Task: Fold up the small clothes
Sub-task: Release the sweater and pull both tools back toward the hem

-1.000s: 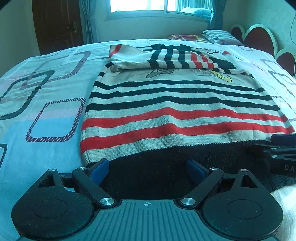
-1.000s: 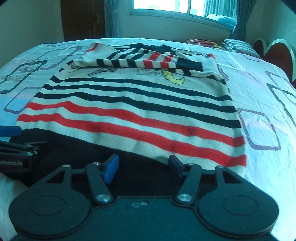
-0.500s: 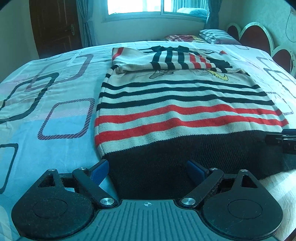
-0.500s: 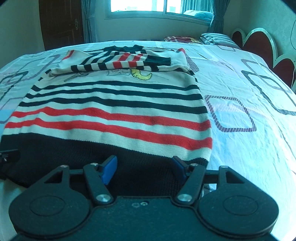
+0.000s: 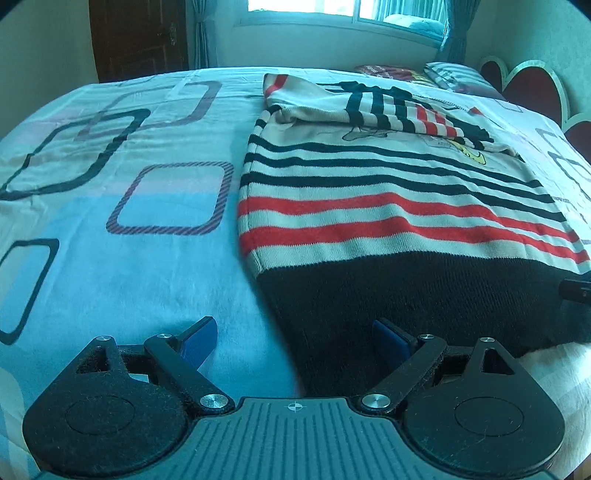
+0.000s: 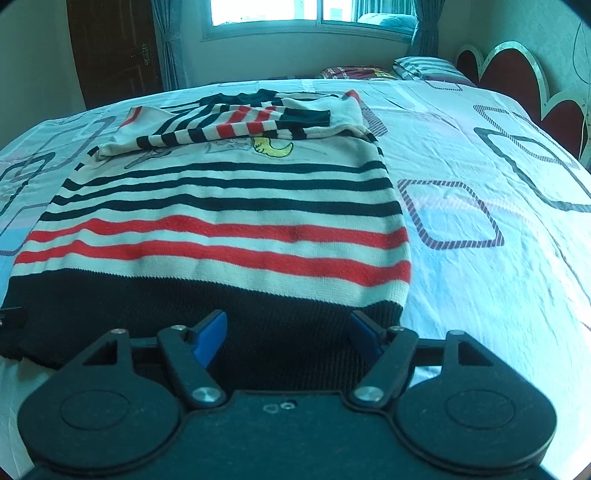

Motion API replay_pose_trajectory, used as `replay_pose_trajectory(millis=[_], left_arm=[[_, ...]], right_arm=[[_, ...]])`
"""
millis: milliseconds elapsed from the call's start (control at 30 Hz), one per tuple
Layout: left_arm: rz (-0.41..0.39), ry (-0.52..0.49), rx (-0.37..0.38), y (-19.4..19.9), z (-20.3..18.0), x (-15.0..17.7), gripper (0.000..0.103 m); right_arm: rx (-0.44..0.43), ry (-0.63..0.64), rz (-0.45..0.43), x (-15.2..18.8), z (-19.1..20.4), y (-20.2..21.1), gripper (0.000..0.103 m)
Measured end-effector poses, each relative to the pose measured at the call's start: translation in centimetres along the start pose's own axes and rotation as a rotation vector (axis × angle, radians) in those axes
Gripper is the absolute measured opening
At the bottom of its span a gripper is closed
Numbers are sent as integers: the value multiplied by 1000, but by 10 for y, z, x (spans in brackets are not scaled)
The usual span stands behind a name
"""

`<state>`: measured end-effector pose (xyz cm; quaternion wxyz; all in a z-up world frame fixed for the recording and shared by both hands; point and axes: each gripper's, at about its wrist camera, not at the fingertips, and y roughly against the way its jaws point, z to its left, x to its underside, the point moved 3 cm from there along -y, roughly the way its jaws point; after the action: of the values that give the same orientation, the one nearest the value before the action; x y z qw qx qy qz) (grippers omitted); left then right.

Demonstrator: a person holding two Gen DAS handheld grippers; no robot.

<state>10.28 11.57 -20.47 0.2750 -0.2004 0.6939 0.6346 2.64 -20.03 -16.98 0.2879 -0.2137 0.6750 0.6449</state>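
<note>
**Both grippers slide apart along the sweater's dark hem**

Since a second ago the left hand-held gripper [image 5: 293, 341] has shifted leftward, so that the sweater's near left corner, which then filled the gap between its fingers, now sits only by the right finger, with bare bed sheet [image 5: 122, 280] under the left one. The right hand-held gripper [image 6: 288, 334] has likewise slid toward the sweater's right edge, and its jaws have just been opening; only the dark hem lies below them, not pinched.

The striped sweater [image 5: 388, 206] lies flat on the bed, black hem band nearest the cameras, then red and black stripes on cream. Its sleeves [image 6: 236, 123] are folded across the chest at the far end, partly covering a cartoon print with a yellow patch.

The left hand-held gripper stands wide, its blue pads [image 5: 199, 338] well apart and clear of the cloth. The right one is moderately wide, both blue pads [image 6: 212, 334] above the hem band.

At the right edge of the left wrist view, a dark tip of the other gripper shows over the hem. Pillows [image 6: 424, 66] lie by the red headboard [image 6: 517, 74], beneath a bright window [image 6: 310, 11].
</note>
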Motion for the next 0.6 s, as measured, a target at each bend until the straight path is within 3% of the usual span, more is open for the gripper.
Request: replay_pose_trajectory(millis=[200,233,267,333,400,600], left_arm=[[-3,34,74,3,3,4,90],[-8,44,92,4,3,4,87],[-15,49,101,5,2,5,75],[-18,46,104,6,-2,3,69],[-16,53,119,6,-4,1,56],[11,83,171,5,-5,-2,54]], right_arm=[[-7,1,10,8,-4,2,73],[-7,3,10,8,-4,3,71],[-11,1,9,9,-4,4,70],[-10,-10,5,9,-6,6,64],[-8,-23,-2,8,-10,9,56],[51,-71,-7,9,-38,17,58]])
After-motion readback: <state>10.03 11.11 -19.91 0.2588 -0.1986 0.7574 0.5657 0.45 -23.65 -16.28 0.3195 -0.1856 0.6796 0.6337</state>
